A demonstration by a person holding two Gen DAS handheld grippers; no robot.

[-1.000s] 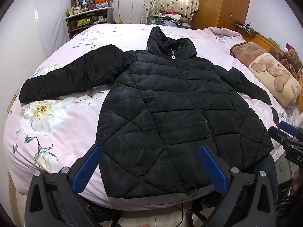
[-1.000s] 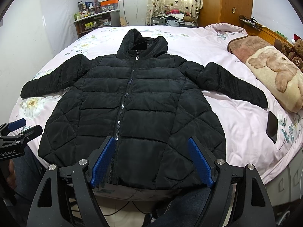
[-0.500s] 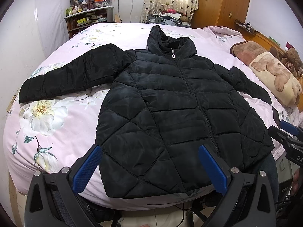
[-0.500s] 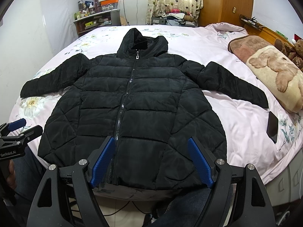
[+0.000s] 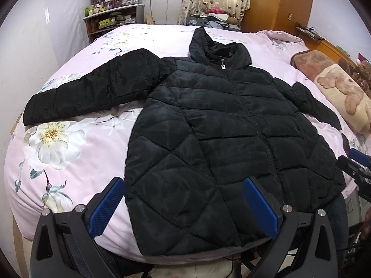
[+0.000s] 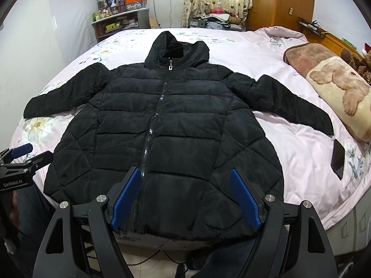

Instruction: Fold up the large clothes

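The black padded jacket point(image 6: 162, 127) lies flat and zipped on the bed point(image 6: 289, 153), nothing folded yet, so with the left gripper point(image 5: 183, 206) and right gripper point(image 6: 185, 197) both spread apart and empty, the next move is probably to take a sleeve point(image 5: 88, 92).

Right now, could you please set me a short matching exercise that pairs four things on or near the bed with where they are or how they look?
Things:
1. black puffer jacket
2. dark phone
3. bear-print pillow
4. left gripper

Places or states:
A. fingers open, at the jacket's hem
B. lying on the sheet beyond the jacket's sleeve, near the bed's edge
C. spread flat, zipped up, sleeves out to both sides
D. by the wooden headboard

Pairs: 1-C, 2-B, 3-D, 4-A
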